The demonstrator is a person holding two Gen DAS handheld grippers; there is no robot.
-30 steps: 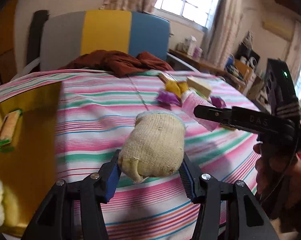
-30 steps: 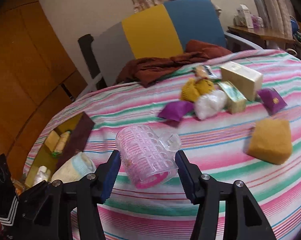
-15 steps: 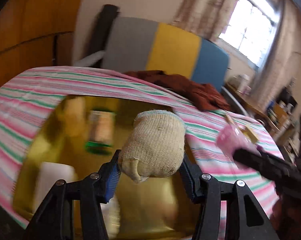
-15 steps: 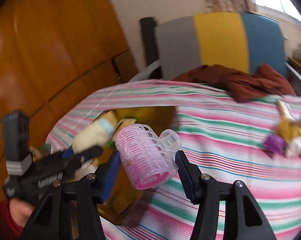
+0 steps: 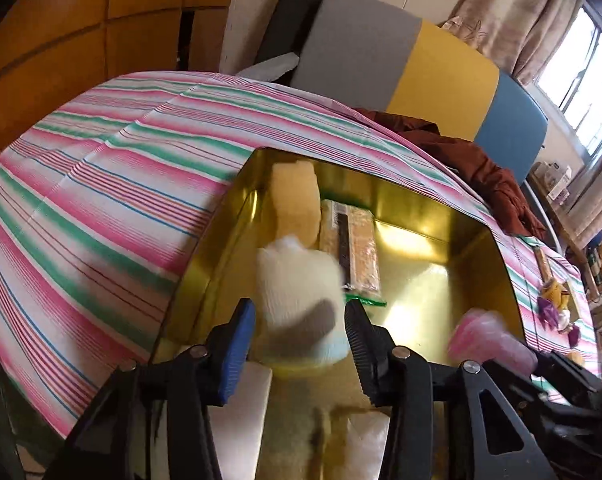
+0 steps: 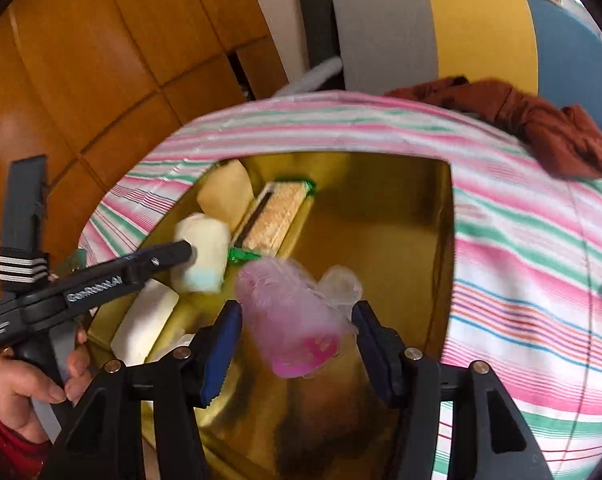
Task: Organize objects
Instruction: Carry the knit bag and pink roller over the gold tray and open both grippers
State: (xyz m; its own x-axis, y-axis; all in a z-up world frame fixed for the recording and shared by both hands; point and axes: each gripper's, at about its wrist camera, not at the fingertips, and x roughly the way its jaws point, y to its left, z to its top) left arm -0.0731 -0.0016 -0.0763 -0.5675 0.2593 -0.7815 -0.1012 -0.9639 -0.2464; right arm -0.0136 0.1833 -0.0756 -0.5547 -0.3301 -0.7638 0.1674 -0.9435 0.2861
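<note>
Both grippers have swung from the striped surface (image 5: 101,184) to above the shiny gold metal tin (image 5: 477,256), and the cream knitted cloth roll (image 5: 301,304) has flipped over in the left gripper (image 5: 299,344). Its jaws are closing, the roll between them, looking gripped. Right gripper (image 6: 297,344) holds the pink plastic mesh hair roller (image 6: 289,312) in half-wide jaws. Roll: likely soft, light, squashy, take mid-body. Roller: likely light, springy, slippery, grip across the barrel. Right view shows a hand (image 6: 25,384) on the left handle and a white bar (image 6: 145,320) in the tin; left view shows leftover items (image 5: 557,300) far off.
</note>
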